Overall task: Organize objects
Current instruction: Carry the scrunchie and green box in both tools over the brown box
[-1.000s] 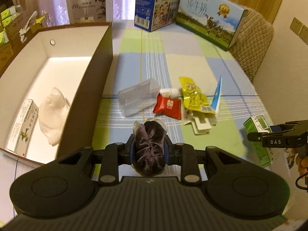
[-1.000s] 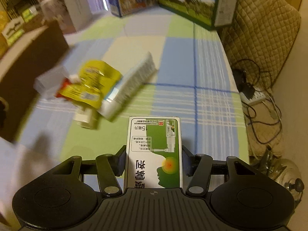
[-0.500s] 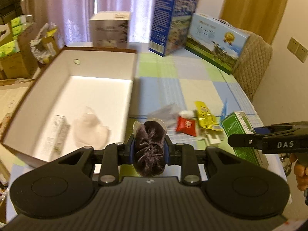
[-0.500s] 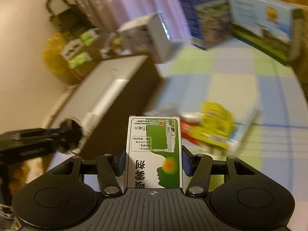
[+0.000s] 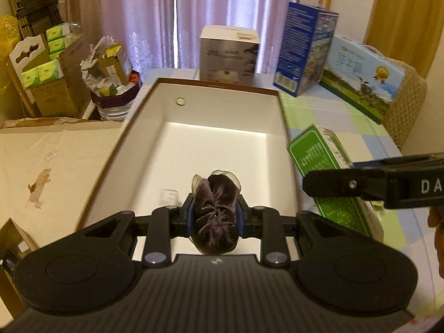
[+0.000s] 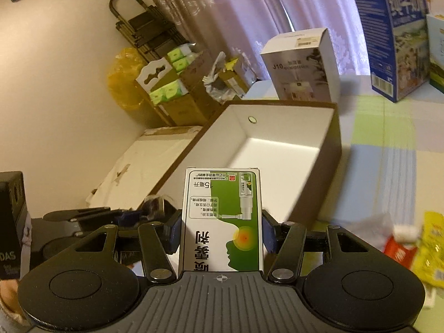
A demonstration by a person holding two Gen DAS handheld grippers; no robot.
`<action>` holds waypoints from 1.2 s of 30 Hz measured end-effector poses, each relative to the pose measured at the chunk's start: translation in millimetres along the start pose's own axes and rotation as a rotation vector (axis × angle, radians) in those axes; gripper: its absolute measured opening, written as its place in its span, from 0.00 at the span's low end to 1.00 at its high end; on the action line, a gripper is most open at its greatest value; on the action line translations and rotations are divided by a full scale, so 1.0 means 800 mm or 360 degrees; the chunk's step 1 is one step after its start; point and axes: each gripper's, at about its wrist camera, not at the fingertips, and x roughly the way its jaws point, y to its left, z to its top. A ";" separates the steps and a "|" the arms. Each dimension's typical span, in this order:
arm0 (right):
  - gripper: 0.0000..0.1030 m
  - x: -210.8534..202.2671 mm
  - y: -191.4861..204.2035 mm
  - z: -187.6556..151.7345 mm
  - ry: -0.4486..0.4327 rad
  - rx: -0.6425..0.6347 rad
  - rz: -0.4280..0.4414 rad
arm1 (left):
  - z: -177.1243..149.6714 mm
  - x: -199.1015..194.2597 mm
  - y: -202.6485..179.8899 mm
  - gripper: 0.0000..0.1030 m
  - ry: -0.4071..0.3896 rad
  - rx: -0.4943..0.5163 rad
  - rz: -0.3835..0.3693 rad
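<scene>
Midway, by the look of things: left gripper [image 5: 215,216] clamped on a dark velvet scrunchie [image 5: 216,211], hanging over the near end of the open white box [image 5: 227,144]; right gripper [image 6: 220,227] clenched on a green-and-white spray carton [image 6: 222,222], poised just outside that box's right wall; neither dropped in yet. Still left near the tablecloth's right edge: a red packet [image 6: 399,252] and a yellow pouch [image 6: 431,249]. Legible: "15" on the carton; "J10" on the grey box [image 6: 302,63] at the far edge.

Dim warm room light, bright curtains [image 5: 177,27] behind, fisheye-bent edges, slight motion blur.
</scene>
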 end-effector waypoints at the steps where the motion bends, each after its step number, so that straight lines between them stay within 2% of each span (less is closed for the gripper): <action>1: 0.51 0.009 -0.001 0.005 0.0001 0.0007 -0.0008 | 0.004 0.006 0.007 0.23 0.0009 0.0002 0.0001; 9: 0.51 0.072 -0.018 0.037 0.0042 0.0030 -0.0144 | 0.032 0.063 0.043 0.23 0.0078 0.0047 0.0024; 20: 0.51 0.152 -0.050 0.054 0.0137 0.0043 -0.0352 | 0.057 0.147 0.064 0.23 0.0192 0.0075 0.0010; 31: 0.51 0.181 -0.051 0.072 0.0137 -0.0112 -0.0528 | 0.071 0.191 0.070 0.23 0.0245 0.0089 -0.0008; 36: 0.52 0.179 -0.055 0.071 0.0151 -0.0131 -0.0531 | 0.071 0.201 0.070 0.23 0.0265 0.0084 -0.0018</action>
